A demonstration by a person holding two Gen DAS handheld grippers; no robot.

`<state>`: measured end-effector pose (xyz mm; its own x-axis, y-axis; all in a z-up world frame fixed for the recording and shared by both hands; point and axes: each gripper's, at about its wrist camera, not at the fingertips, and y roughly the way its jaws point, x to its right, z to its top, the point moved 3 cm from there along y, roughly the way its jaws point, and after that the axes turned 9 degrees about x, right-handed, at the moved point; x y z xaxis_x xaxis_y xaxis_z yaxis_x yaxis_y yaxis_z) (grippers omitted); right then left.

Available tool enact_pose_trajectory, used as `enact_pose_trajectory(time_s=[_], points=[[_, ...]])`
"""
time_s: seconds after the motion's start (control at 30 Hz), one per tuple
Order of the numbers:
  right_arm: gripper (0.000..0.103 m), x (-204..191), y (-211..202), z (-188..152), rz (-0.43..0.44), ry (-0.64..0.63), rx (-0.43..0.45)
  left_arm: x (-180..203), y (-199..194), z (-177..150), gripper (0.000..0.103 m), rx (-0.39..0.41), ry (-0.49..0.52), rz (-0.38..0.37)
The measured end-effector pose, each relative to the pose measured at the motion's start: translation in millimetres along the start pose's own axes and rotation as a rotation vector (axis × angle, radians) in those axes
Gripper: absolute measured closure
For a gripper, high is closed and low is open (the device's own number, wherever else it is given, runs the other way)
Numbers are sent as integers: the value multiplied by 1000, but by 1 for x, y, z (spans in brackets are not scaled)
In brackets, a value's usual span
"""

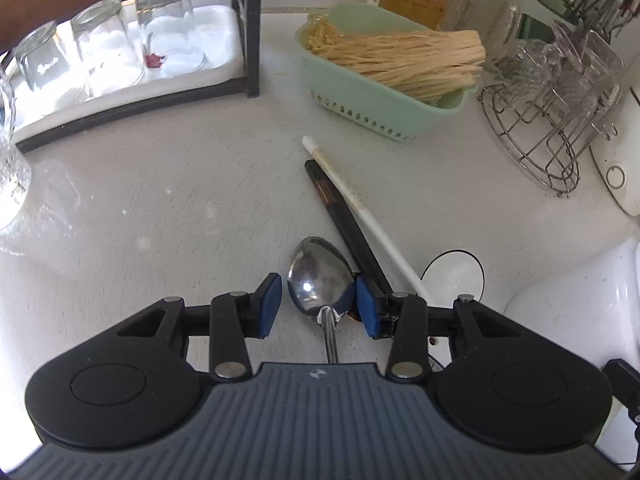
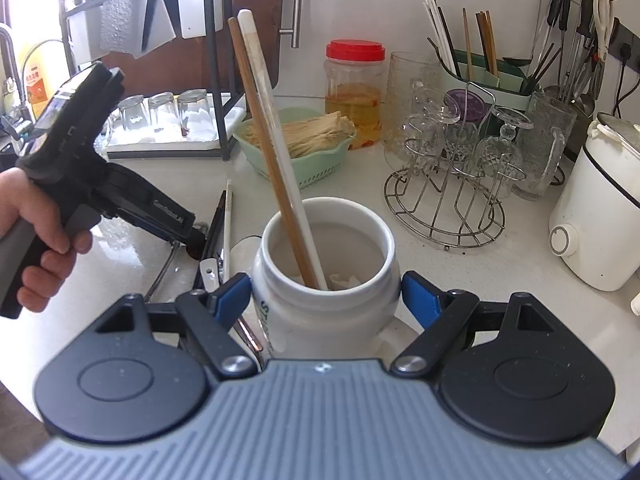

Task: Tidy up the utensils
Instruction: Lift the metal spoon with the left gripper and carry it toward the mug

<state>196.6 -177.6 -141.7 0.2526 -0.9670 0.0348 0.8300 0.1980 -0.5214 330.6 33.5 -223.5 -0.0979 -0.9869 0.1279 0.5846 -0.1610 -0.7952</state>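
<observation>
- My left gripper [image 1: 318, 306] has its jaws spread, nothing pinched. The spoon [image 1: 318, 276] lies between the blue pads [image 1: 269, 304]; its bowl is just beside the right pad, maybe touching, I cannot tell.
- My right gripper [image 2: 326, 300] straddles the white jar [image 2: 324, 280]. The left pad sits against the jar wall; the right pad looks slightly off it. Judgement: a steadying hold, firmness uncertain.
- Spoon: flat on the counter [image 1: 160, 200], bowl facing up and pointing away from me, handle running back under my left gripper. Long axis roughly in line with my fingers.
- Handling judgement: steel, stiff, light, polished and slippery. The rounded bowl would squirt out of flat pads. Better hold is the narrow neck or handle just behind the bowl, jaws across the axis.
- Just right of the spoon: a black chopstick [image 1: 344, 216] and a white chopstick [image 1: 360, 208], side by side, near ends toward me, far ends angled up-left toward the green basket [image 1: 360, 112]. Thin, stiff, light; they may roll.
- In the jar: a brown chopstick [image 2: 266, 148] and a white one [image 2: 276, 136], upright and leaning left, tips on the jar floor.
- Outward: glasses on a tray [image 1: 120, 92], wire glass rack [image 1: 540, 144].
</observation>
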Motion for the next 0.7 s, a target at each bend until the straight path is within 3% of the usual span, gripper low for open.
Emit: enact_pose_trajectory(time_s=[0.07, 0.33, 0.7], points=[[18, 0, 0, 0, -1, -1, 0, 0, 1, 1, 60, -3, 8, -2], [18, -1, 1, 0, -6, -8, -5, -5, -7, -4, 61, -2, -15, 9], [18, -1, 2, 1, 11, -45, -11, -2, -64, -13, 61, 88, -99, 10]])
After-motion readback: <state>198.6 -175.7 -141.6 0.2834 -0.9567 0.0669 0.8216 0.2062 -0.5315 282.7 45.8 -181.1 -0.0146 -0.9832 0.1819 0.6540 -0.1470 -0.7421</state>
